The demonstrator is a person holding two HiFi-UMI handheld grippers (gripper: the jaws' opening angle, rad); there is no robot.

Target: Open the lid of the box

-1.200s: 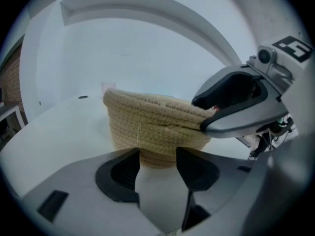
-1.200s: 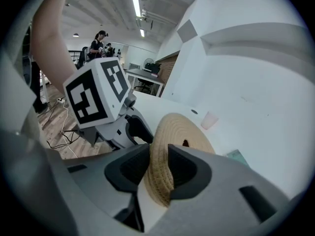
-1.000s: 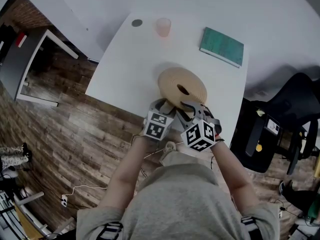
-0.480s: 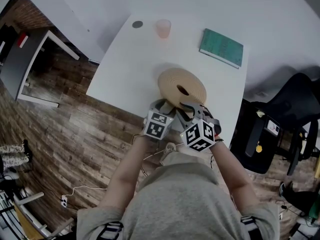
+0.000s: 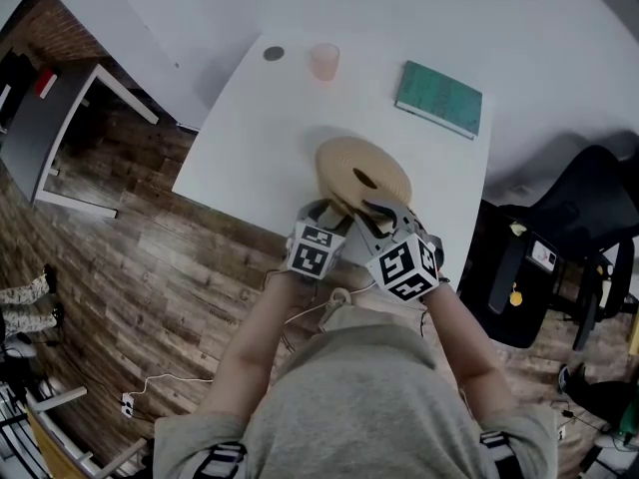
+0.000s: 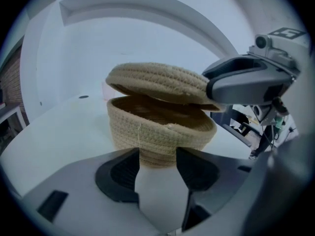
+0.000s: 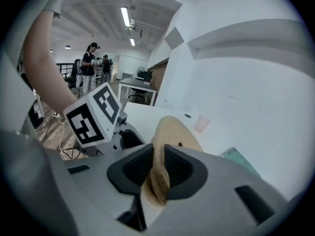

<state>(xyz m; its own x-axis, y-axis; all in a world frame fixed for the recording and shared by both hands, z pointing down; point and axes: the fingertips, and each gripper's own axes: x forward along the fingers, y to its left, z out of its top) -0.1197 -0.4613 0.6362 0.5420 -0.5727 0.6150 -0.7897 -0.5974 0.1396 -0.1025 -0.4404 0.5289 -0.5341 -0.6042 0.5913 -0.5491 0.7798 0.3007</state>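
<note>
Near the six o'clock edge of the white desk [image 5: 260, 118], the round woven rope box [image 6: 157, 132] sits with its woven disc lid [image 5: 364, 171] tilted up, the right tool [image 7: 157, 152] closing its jaws on the lid's rim while the left tool [image 6: 157, 156], jaws apart and empty, faces the box's base from seven o'clock

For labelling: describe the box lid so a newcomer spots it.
On the white table, nearest the person, stands a round woven box. Its lid tilts up, edge between the closing right tongs. Unlike the pink cup and green book behind, it's a tan coiled disc with a hole.
</note>
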